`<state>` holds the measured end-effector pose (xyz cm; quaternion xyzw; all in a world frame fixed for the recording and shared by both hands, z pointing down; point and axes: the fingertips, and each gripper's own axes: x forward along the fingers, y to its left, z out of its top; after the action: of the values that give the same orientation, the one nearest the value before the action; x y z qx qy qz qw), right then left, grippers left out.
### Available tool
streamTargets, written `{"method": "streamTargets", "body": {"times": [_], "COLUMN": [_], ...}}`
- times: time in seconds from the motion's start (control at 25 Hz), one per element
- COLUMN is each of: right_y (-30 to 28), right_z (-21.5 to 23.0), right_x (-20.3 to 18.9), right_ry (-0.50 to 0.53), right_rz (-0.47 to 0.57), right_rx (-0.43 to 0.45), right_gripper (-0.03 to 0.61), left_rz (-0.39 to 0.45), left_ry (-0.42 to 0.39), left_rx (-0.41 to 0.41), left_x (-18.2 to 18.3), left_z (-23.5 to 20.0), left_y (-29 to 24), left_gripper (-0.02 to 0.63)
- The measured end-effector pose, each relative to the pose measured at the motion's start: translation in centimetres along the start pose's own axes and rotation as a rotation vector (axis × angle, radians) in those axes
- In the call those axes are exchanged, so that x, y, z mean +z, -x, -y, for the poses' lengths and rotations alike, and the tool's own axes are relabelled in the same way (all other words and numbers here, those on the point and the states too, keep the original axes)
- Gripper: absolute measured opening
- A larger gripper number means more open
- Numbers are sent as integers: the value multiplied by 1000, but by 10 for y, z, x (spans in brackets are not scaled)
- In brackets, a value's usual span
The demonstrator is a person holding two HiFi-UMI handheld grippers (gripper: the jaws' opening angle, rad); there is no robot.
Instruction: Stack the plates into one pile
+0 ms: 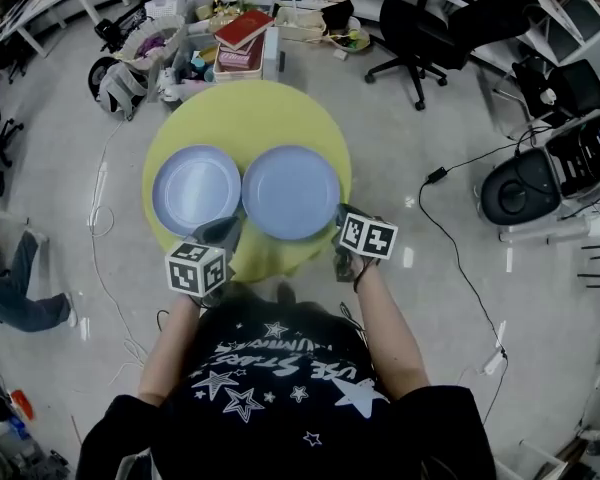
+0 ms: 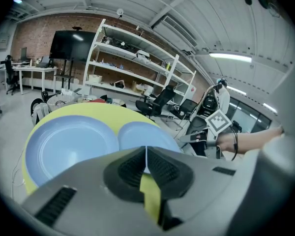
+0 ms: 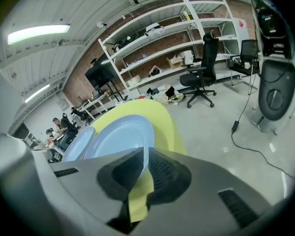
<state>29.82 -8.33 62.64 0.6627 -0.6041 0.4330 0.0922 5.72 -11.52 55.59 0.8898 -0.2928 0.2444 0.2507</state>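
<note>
Two blue plates lie flat and side by side on a round yellow table (image 1: 248, 108): the left plate (image 1: 195, 190) (image 2: 71, 144) (image 3: 77, 147) and the right plate (image 1: 290, 192) (image 2: 146, 133) (image 3: 120, 136). My left gripper (image 1: 220, 231) (image 2: 146, 150) hovers at the table's near edge, between the two plates, with its jaws shut and nothing between them. My right gripper (image 1: 342, 215) (image 3: 145, 154) is rolled to one side and sits just off the right plate's near right rim. Its jaws are shut too, and no plate is gripped. The right gripper (image 2: 189, 138) also shows in the left gripper view.
Behind the table are boxes, bags and a pile of books (image 1: 243, 36). A black office chair (image 1: 418, 30) stands at the back right. A dark rounded machine (image 1: 520, 190) and a floor cable (image 1: 460, 253) lie to the right. A person's legs (image 1: 20, 303) are at the far left.
</note>
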Motion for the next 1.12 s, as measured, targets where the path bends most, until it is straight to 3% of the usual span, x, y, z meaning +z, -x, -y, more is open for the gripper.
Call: {"method": "streamTargets", "body": {"times": [0.36,0.68,1.12], "right_y": [-15,-30,-43], "right_z": [1,4,4], "right_x": [-14,-21,-26], "right_ry": [-61,-110,-122], "right_rz": [-53,-106,-151], "right_rx": [76,120,108], "right_gripper": [107,107,81], "left_rz": [-19,-29,-32], "left_ry": [10,39,68], "left_rx": [35,80,114], "left_x": [-19,-32,-42], "left_z": [15,21,16], "left_y": [3,9,19], "left_gripper": [23,23,23]}}
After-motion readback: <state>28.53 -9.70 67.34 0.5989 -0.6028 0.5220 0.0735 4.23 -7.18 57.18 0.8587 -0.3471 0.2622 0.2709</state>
